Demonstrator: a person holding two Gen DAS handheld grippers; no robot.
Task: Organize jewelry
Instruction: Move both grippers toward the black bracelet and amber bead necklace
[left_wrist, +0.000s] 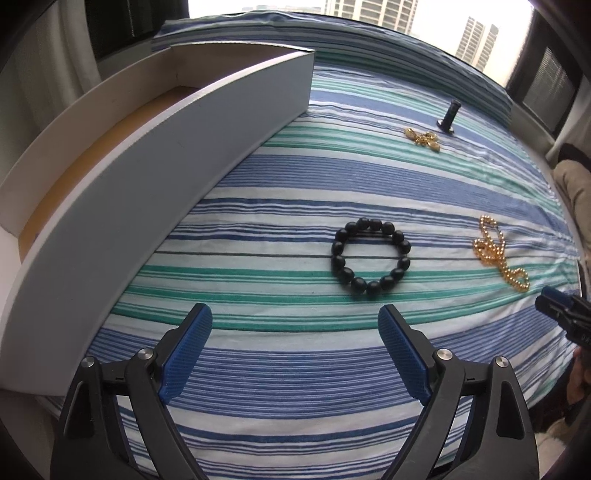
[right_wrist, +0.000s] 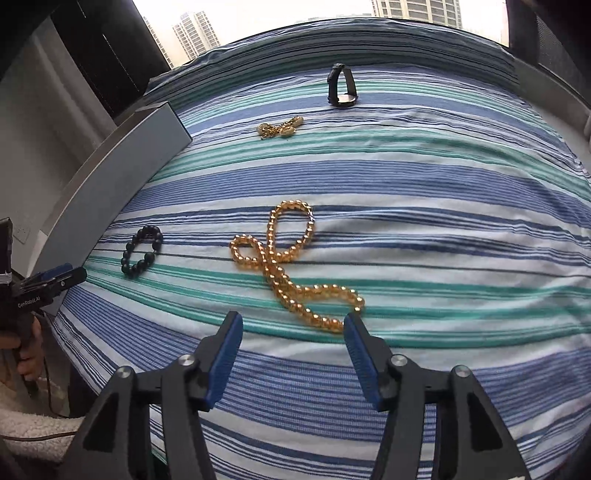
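Striped cloth (left_wrist: 295, 387) covers whole surface under my tools. White box (left_wrist: 122, 192) sits on cloth's left side, open top, brown floor showing. Gold bead necklace (right_wrist: 291, 266) lies looped right of box, just ahead of my right gripper (right_wrist: 293, 321). Black bead bracelet (left_wrist: 371, 256) lies between box and necklace, ahead of my left gripper (left_wrist: 295, 314). Gold chain piece (right_wrist: 280, 127) lies farther back from box. Black watch (right_wrist: 341, 86) stands beyond it. Both my grippers spread wide, holding nothing.
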